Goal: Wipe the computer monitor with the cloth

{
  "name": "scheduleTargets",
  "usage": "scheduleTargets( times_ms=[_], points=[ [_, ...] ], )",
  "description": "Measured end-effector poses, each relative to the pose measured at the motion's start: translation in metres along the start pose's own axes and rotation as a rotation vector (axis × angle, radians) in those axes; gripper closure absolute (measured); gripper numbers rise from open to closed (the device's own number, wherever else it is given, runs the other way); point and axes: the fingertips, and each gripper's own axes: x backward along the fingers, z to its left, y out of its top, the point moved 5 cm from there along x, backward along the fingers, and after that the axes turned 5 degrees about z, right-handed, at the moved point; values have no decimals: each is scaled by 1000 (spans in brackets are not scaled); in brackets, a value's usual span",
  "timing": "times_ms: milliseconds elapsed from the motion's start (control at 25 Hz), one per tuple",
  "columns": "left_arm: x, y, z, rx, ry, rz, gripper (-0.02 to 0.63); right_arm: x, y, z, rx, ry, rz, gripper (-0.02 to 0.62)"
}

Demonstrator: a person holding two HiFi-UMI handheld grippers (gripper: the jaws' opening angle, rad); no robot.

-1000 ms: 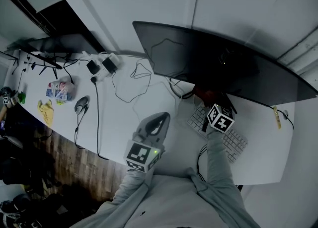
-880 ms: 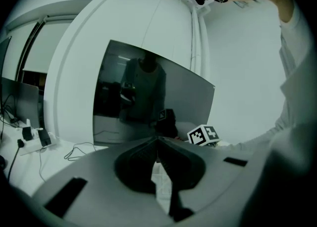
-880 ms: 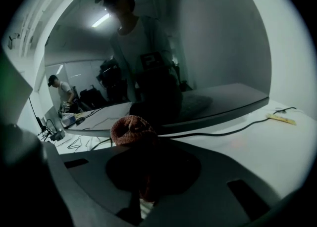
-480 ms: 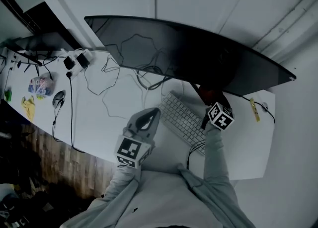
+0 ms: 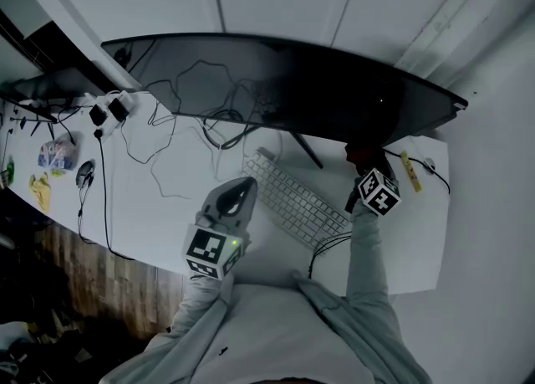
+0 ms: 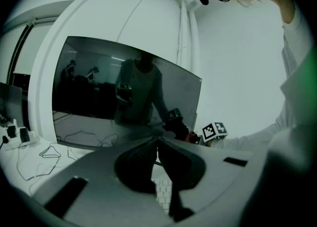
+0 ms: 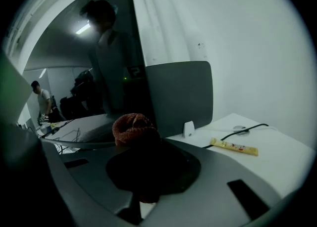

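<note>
Right gripper view: right hand-held gripper (image 7: 137,144) clamps cloth (image 7: 132,125) (base lost in shadow); left hand-held gripper (image 6: 157,142) closed.

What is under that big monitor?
Loose cables lie on the desk beneath the monitor, and a dark stand leg slants out. The monitor hides the rest of the stand and whatever lies further back.

Dim, bluish light, fisheye edges, dark vignette, soft focus
</note>
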Motion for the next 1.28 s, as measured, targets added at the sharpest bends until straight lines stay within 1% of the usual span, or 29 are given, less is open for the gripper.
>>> scheduleTargets(
  times_ms=[200,280,440,600,880,1280],
  points=[
    [-7,3,-12,-8,-7,8,584,4,8,-28,-21,-23,-37,560],
    [-9,3,-16,-10,-14,14,584,4,17,-33,-28,-8,-57,560],
    [-14,2,-23,-16,-40,19,584,3,31,-31,33,50,-55,560],
    [-14,7,-27,-29,-58,5,584,11,42,-28,106,70,-88,560],
    [-5,16,-29,-46,-75,-18,584,35,80,-20,150,76,-188,560],
    [13,29,-29,-76,-82,-71,584,88,152,-2,245,71,-359,560]
  ],
)
